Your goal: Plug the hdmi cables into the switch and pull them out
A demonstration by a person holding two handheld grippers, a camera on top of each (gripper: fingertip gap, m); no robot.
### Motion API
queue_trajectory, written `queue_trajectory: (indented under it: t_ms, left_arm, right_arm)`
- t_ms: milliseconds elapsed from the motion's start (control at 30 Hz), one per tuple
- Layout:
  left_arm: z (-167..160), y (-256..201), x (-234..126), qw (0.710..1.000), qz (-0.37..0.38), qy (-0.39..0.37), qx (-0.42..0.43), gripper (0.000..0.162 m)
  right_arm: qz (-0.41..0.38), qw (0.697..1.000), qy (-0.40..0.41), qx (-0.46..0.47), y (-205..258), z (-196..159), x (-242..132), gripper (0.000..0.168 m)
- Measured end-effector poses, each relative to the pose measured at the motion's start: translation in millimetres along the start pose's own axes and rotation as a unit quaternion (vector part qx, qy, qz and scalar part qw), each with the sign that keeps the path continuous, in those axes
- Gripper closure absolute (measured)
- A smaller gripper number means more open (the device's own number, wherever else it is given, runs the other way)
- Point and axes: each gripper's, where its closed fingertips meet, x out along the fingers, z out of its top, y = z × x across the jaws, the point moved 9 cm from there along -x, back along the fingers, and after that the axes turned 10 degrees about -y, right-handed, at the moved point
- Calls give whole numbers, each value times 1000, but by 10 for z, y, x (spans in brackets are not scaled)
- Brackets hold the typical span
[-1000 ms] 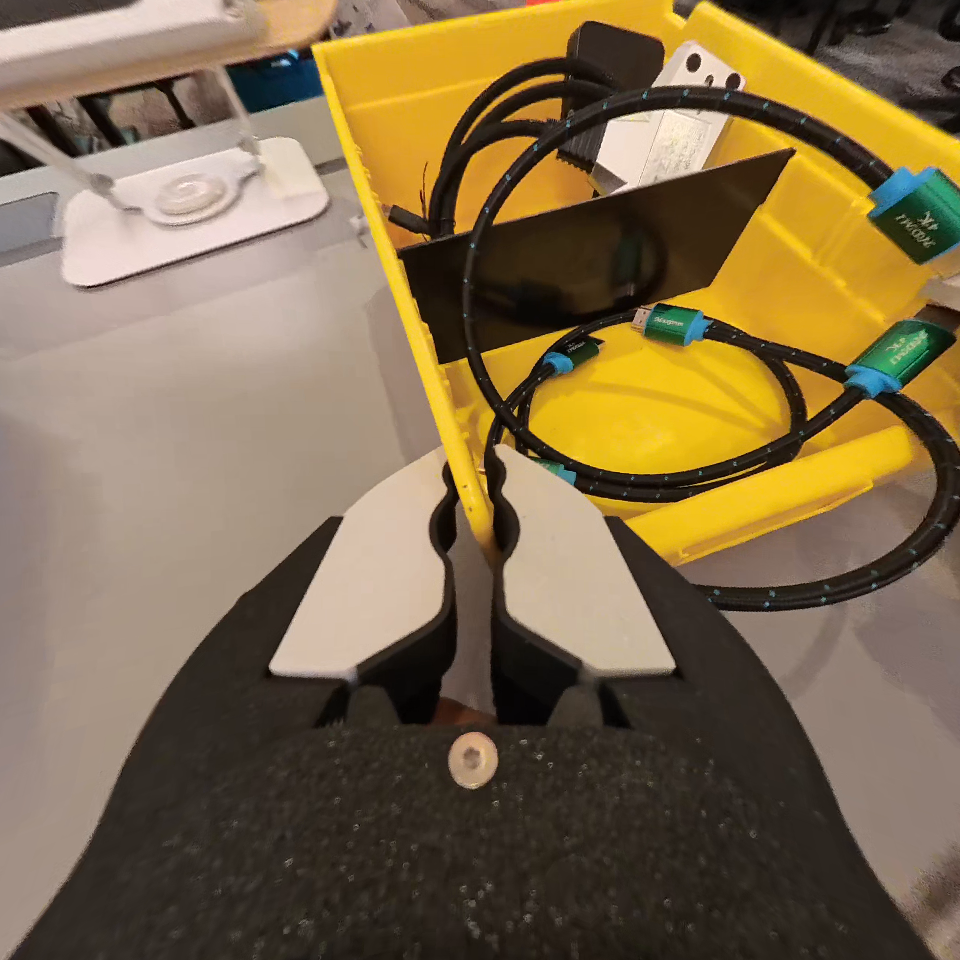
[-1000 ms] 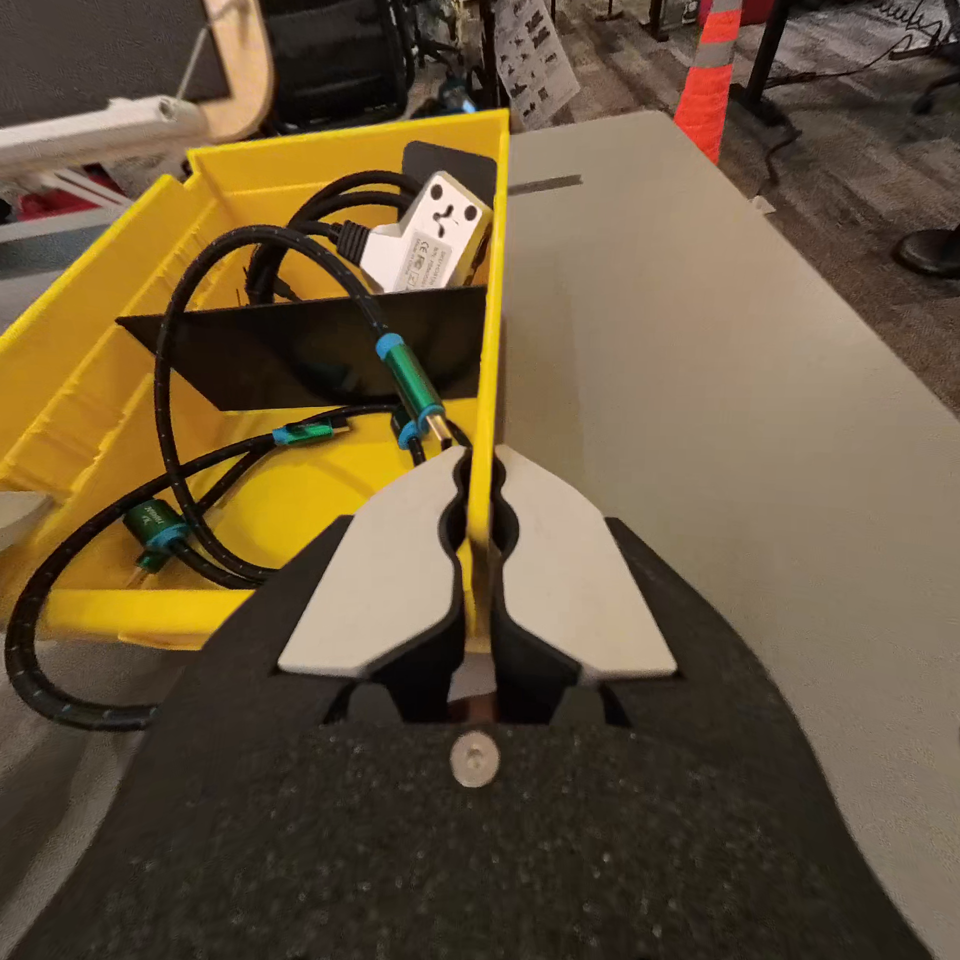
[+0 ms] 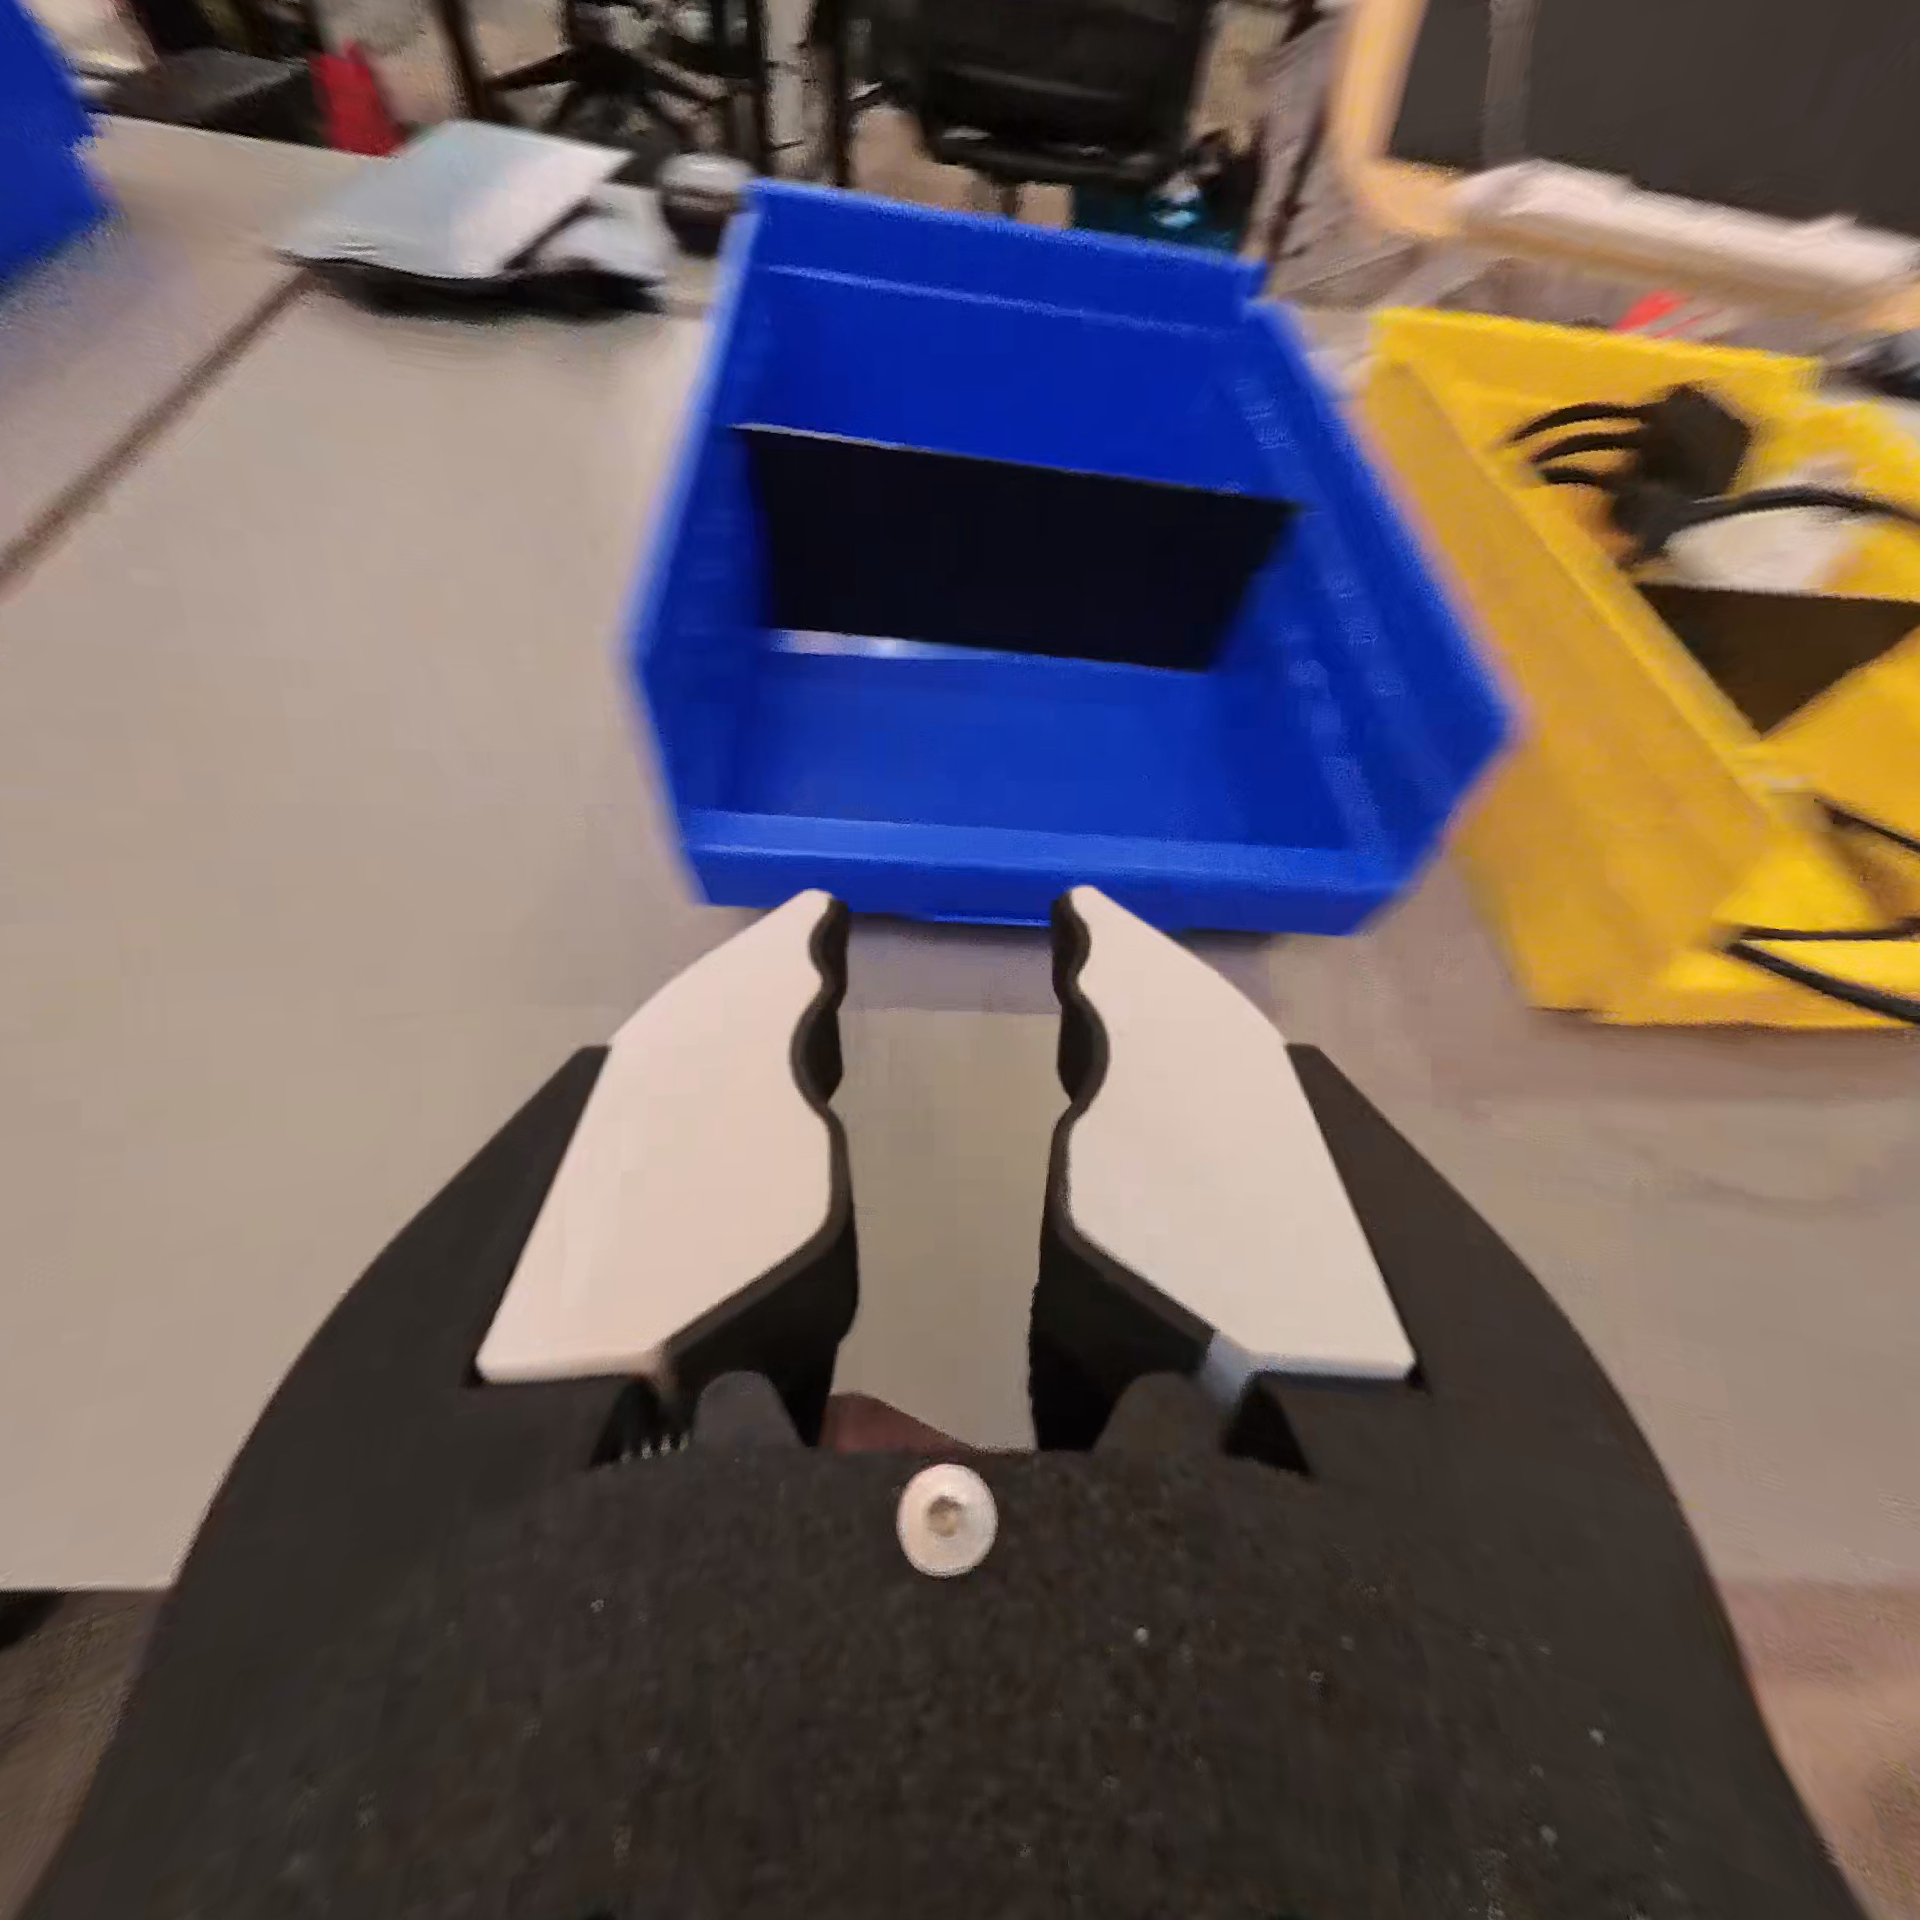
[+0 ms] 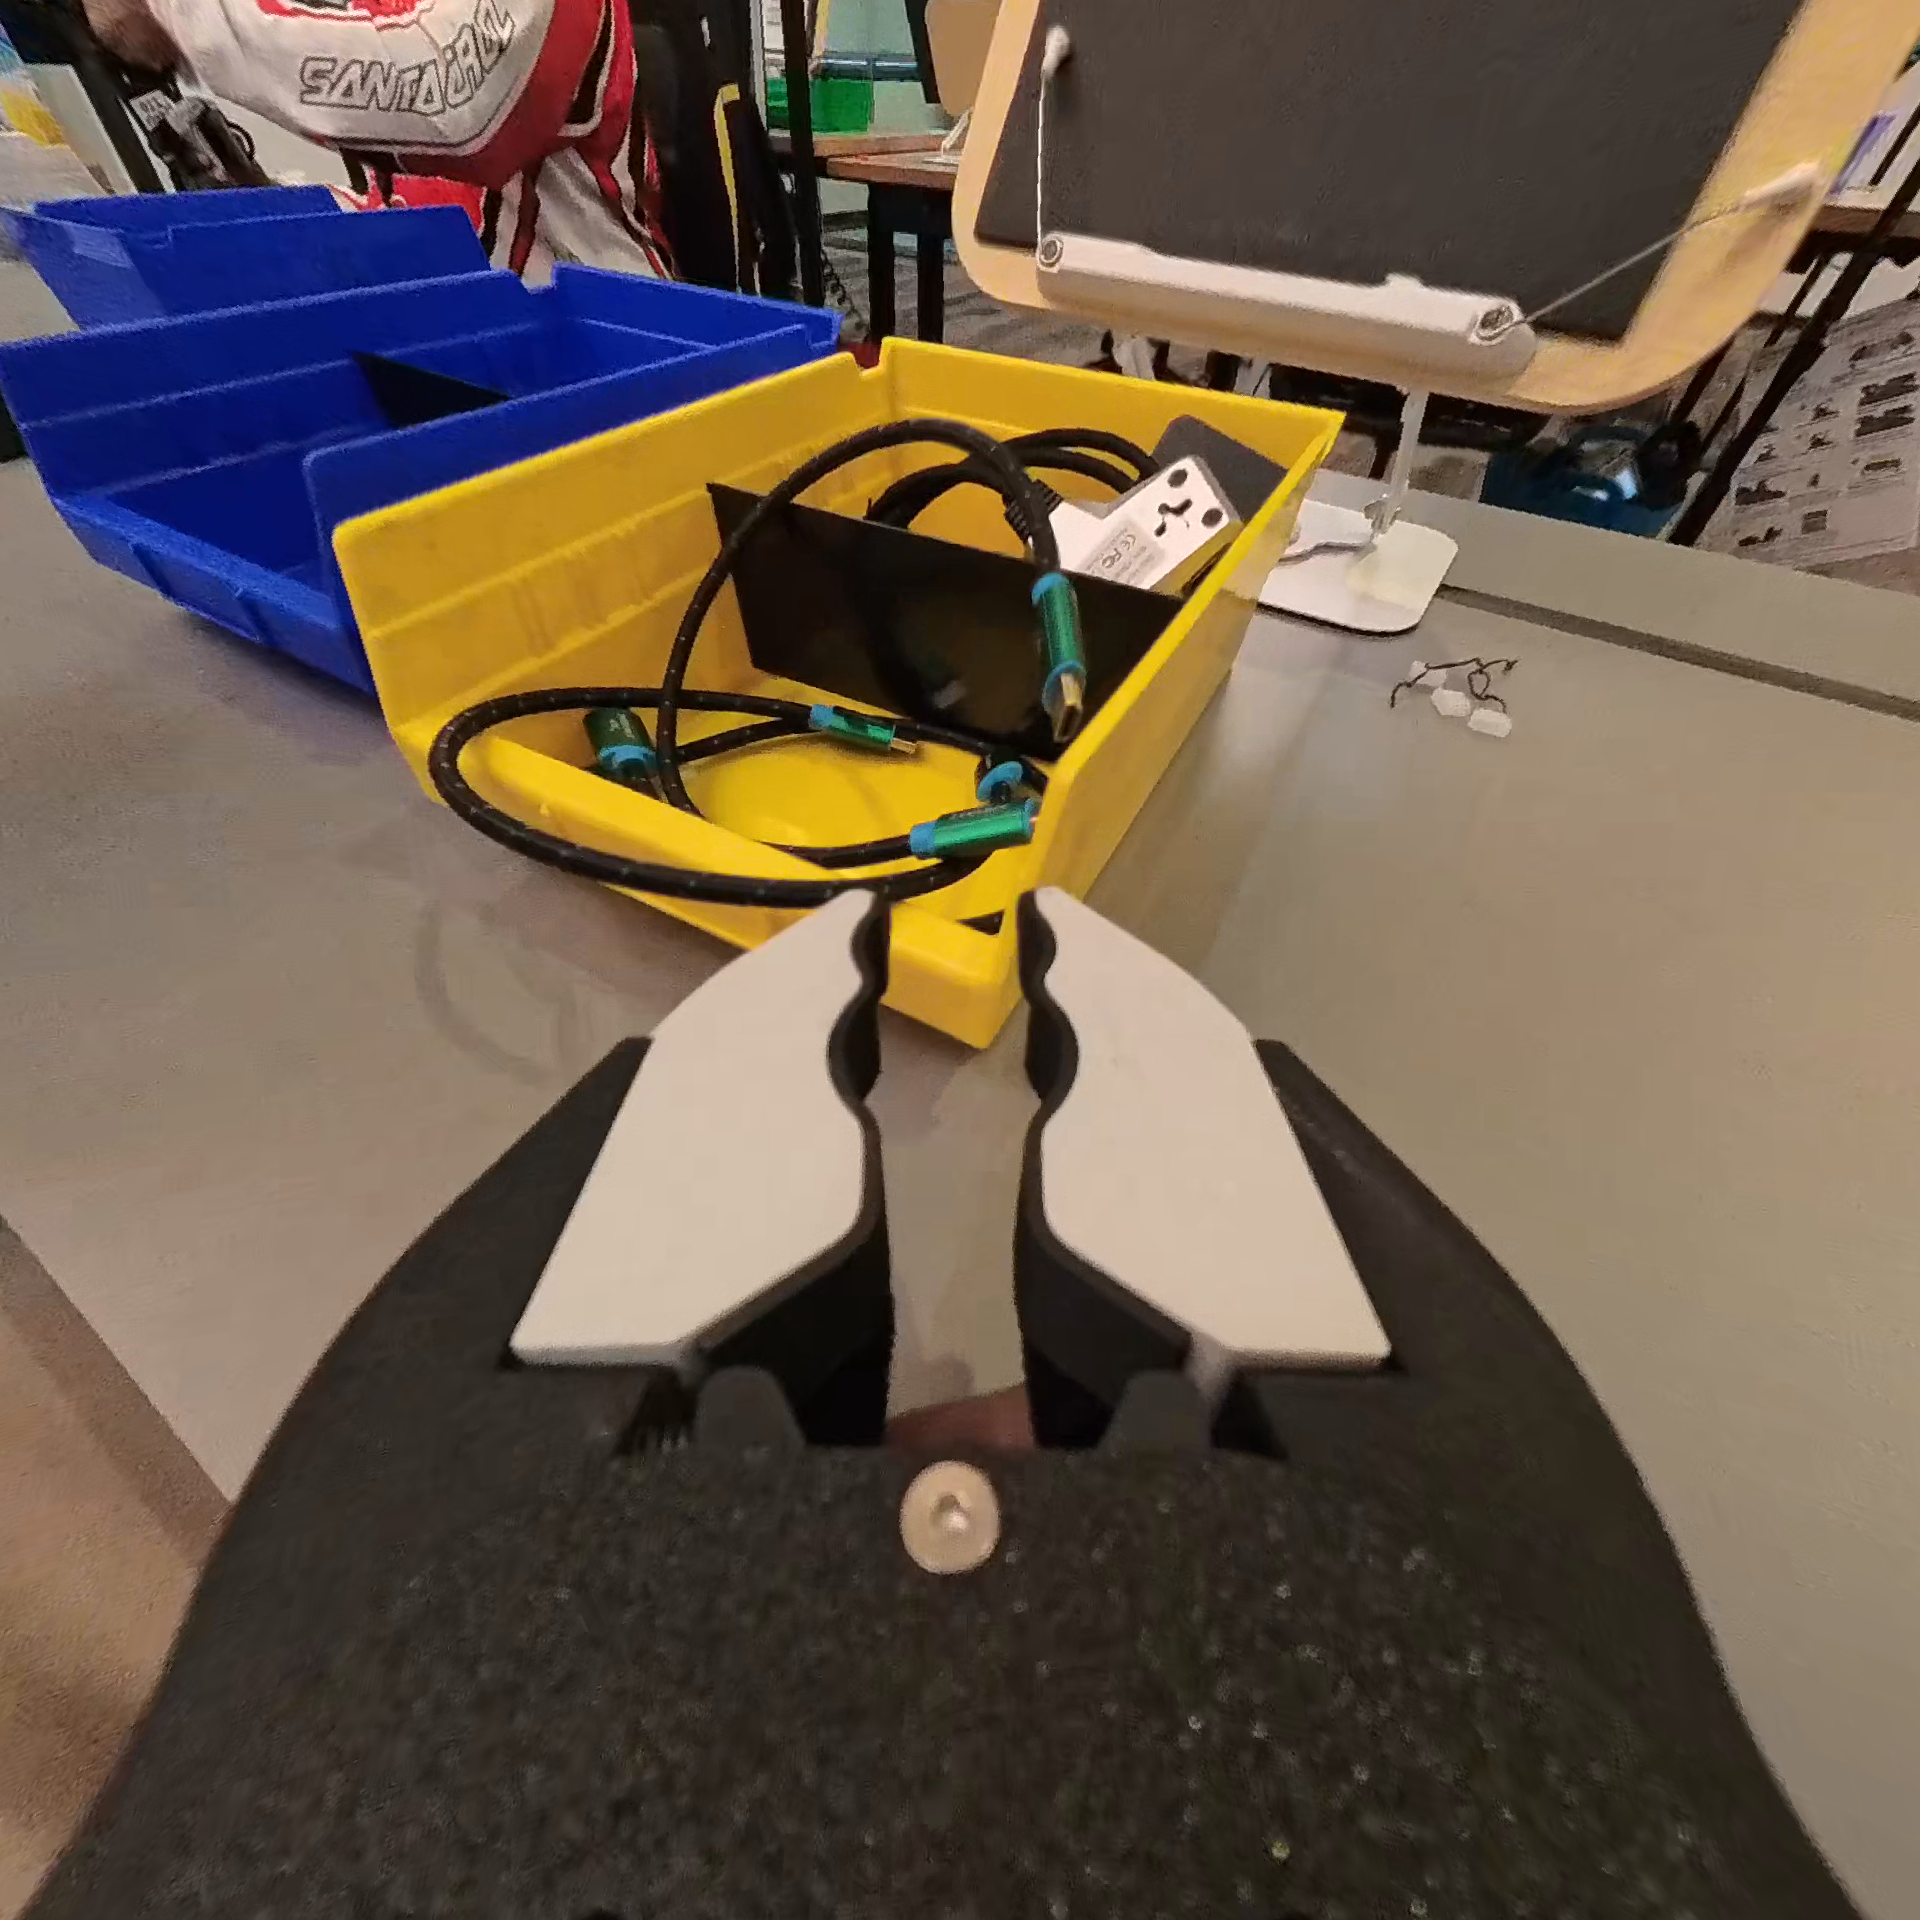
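A yellow bin [image 4: 582, 540] on the grey table holds several black braided HDMI cables [image 4: 675, 665] with green plugs [image 4: 1060, 639]. A white switch [image 4: 1153, 520] lies in the bin's back compartment behind a black divider [image 4: 831, 582]. One cable loops out over the bin's front lip. My right gripper [image 4: 951, 914] is open and empty, just short of the bin's near corner. My left gripper [image 3: 951, 914] is open and empty, in front of an empty blue bin [image 3: 1039, 862]. The yellow bin [image 3: 1579, 727] shows blurred at the right of the left wrist view.
Blue bins [image 4: 208, 416] stand left of the yellow one. A tablet on a white stand [image 4: 1351, 582] is behind it. Small white clips [image 4: 1455, 701] lie on the table to the right. A person in a red and white jersey [image 4: 436, 94] stands at the back.
Both grippers were shut on the yellow bin's side walls. Both have opened, let go and pulled back. The left one has swung left to face the blue bin.
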Motion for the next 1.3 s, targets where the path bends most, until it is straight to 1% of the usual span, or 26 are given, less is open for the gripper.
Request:
queue_trajectory:
  t_ms: [67, 133, 167, 233, 300, 333, 400, 467, 500, 567, 633, 700, 733, 767, 867, 900, 933, 967, 1000, 1033, 1100, 1167, 1200, 1233, 1267, 1300]
  left_arm:
    - [21, 320, 159, 999, 30, 13, 29, 124]
    - [66, 463, 378, 997, 37, 15, 65, 122]
    - [79, 535, 516, 995, 54, 24, 77, 122]
    - [78, 643, 796, 995, 56, 49, 65, 124]
    - [72, 663, 951, 997, 23, 62, 51, 158]
    - [74, 648, 956, 996, 21, 68, 49, 159]
    - [31, 541, 858, 995, 23, 70, 65, 158]
    - [-50, 388, 664, 994, 35, 64, 78, 157]
    - [-93, 316, 547, 994, 37, 62, 78, 157]
    - [-191, 192, 288, 996, 45, 53, 64, 157]
    - [-289, 93, 20, 996, 57, 42, 59, 157]
    - [-364, 28, -239, 995, 69, 44, 64, 156]
    - [-397, -1, -356, 994, 72, 47, 71, 156]
    - [-427, -28, -465, 993, 76, 49, 77, 156]
    - [-516, -96, -707, 991, 88, 41, 91, 155]
    - [-533, -109, -757, 990, 96, 39, 93, 155]
    - [-544, -119, -792, 989, 102, 40, 95, 155]
    - [-551, -128, -814, 989, 105, 41, 98, 155]
    - [-555, -134, -831, 989, 104, 42, 98, 155]
    - [-556, -144, -848, 989, 104, 44, 93, 155]
    - [-559, -168, -872, 990, 101, 47, 89, 155]
    - [-571, -185, -877, 989, 103, 44, 99, 155]
    - [-573, -192, -874, 988, 107, 42, 102, 155]
    - [-573, -201, -868, 988, 108, 42, 104, 155]
    - [-571, -211, -863, 988, 107, 43, 106, 154]
    - [-569, -218, -862, 988, 107, 44, 106, 155]
  right_arm:
    - [7, 1000, -2, -2, 54, 22, 30, 143]
    - [32, 999, -7, 2, 217, 9, 39, 143]
    - [56, 998, -3, -1, 328, -3, 45, 142]
    - [118, 993, 13, -17, 558, -49, 71, 141]
    - [187, 982, 28, -20, 801, -76, 69, 139]
    - [218, 975, 34, -21, 906, -94, 95, 139]
    - [252, 966, 53, -29, 1114, -123, 145, 137]
    - [261, 963, 64, -20, 1319, -115, 265, 135]
    - [257, 964, 68, -6, 1417, -94, 350, 134]
    - [235, 968, 80, 24, 1602, -24, 561, 124]
    - [214, 972, 85, 50, 1773, 76, 786, 121]
    - [186, 979, 83, 32, 1944, 150, 957, 117]
    - [179, 980, 92, 4, 2011, 171, 1003, 135]
    - [170, 980, 99, -20, 2062, 179, 1033, 143]
    - [147, 980, 123, -50, 2166, 123, 1021, 168]
    - [142, 981, 123, -49, 2188, 148, 975, 166]
    - [144, 983, 99, -47, 2215, 237, 883, 153]
    - [155, 985, 57, -57, 2248, 352, 759, 150]
    - [147, 986, 15, -71, 2245, 459, 641, 150]
    - [118, 989, -19, -83, 2212, 544, 564, 149]
    - [66, 992, -29, -106, 2124, 590, 564, 145]
    - [44, 994, 22, -95, 2048, 452, 723, 135]
    - [54, 994, 65, -66, 2046, 340, 819, 130]
    - [68, 991, 108, -34, 2056, 224, 898, 129]
    - [80, 987, 137, -13, 2080, 132, 964, 137]
    - [79, 986, 146, 0, 2103, 79, 1004, 155]
